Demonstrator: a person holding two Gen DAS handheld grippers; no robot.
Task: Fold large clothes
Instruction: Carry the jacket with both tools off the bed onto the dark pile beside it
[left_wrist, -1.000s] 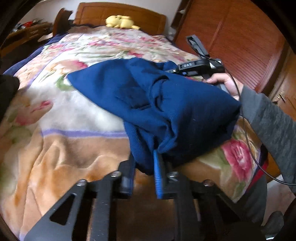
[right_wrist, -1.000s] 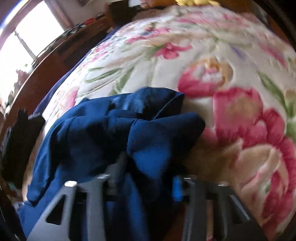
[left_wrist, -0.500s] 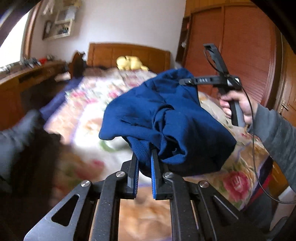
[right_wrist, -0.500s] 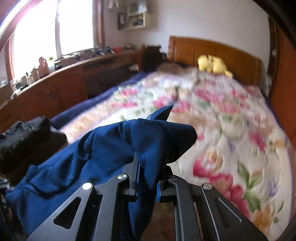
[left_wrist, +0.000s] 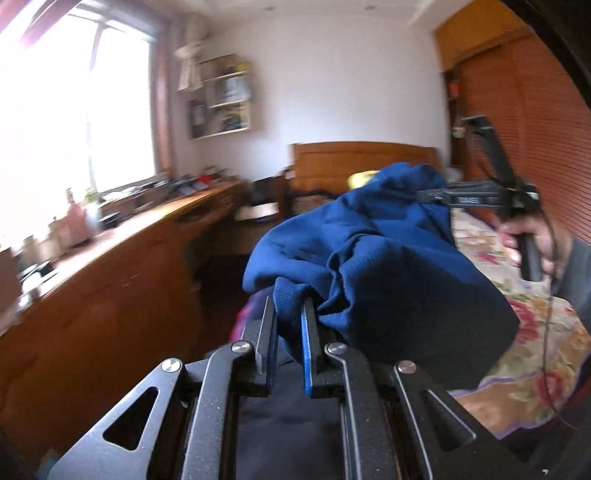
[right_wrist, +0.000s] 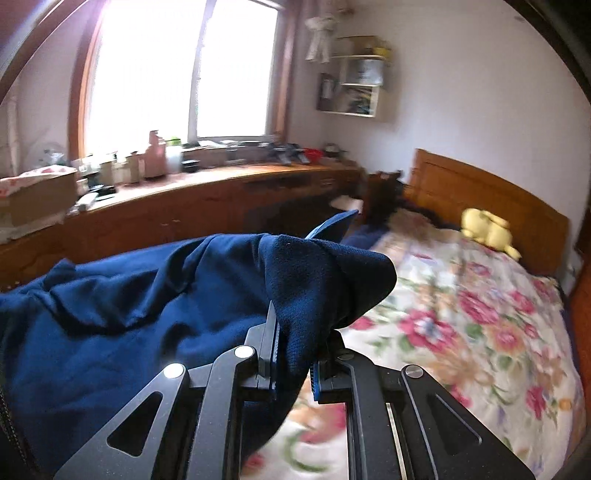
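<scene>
Both grippers, left (left_wrist: 290, 325) and right (right_wrist: 295, 339), now hoist the navy sweatshirt (left_wrist: 376, 258) above the bed (right_wrist: 480, 332), jaws pinching its hem so it hangs open.

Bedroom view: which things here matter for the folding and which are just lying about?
In the job:
dark blue knit garment
left gripper
right gripper
floral bedspread

Lying about:
yellow plush toy
long wooden counter
wall shelf
</scene>
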